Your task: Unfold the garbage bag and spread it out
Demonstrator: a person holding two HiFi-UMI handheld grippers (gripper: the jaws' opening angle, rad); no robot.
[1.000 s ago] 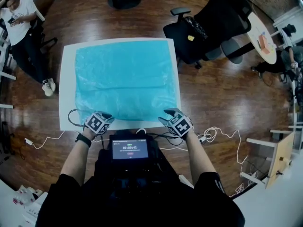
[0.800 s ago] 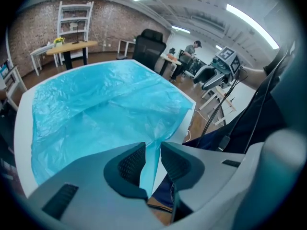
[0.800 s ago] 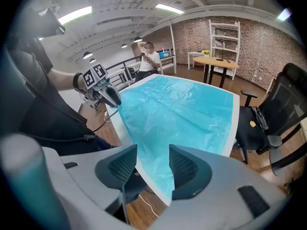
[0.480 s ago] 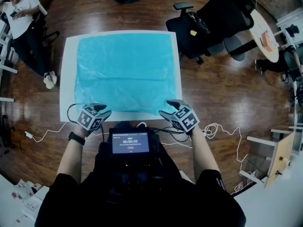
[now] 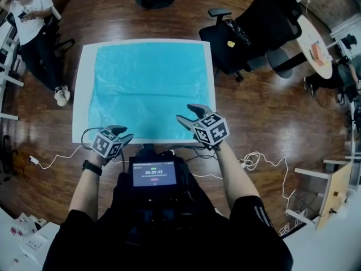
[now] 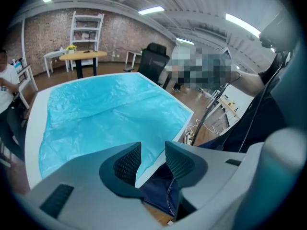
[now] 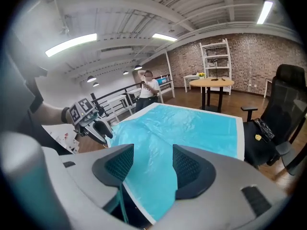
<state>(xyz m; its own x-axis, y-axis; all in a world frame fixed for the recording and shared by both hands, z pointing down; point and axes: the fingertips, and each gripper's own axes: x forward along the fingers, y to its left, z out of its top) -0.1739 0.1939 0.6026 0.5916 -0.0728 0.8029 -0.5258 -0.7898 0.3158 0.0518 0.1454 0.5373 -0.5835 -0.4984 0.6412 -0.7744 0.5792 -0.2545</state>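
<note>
Both claws have come up off the table's near edge since a second ago, and the right claw has also swung inward, so that it now hangs over the near right part of the bag. Its jaws have just been opening and stand spread wide, with nothing pinched; between them only the bag shows, lying below. The left claw hangs just off the near left corner of the bag. Its jaws have also just been opening and are parted and empty, with the table's near edge and dark clothing behind the gap.

The garbage bag lies flat and unfolded on the white table, its sides square with the table's edges. A white margin shows all round it, widest along the left edge. From above it looks a little wider from side to side than from near to far. It is thin, see-through light blue plastic, finely wrinkled, with a soft crease running side to side across its middle.

The right gripper view alone shows the left claw from the side. The left gripper view alone shows a wooden table and a white shelf against a brick wall. The head view shows a black office chair beyond the far right corner, a seated person beyond the far left one, and a small screen at the wearer's chest.
</note>
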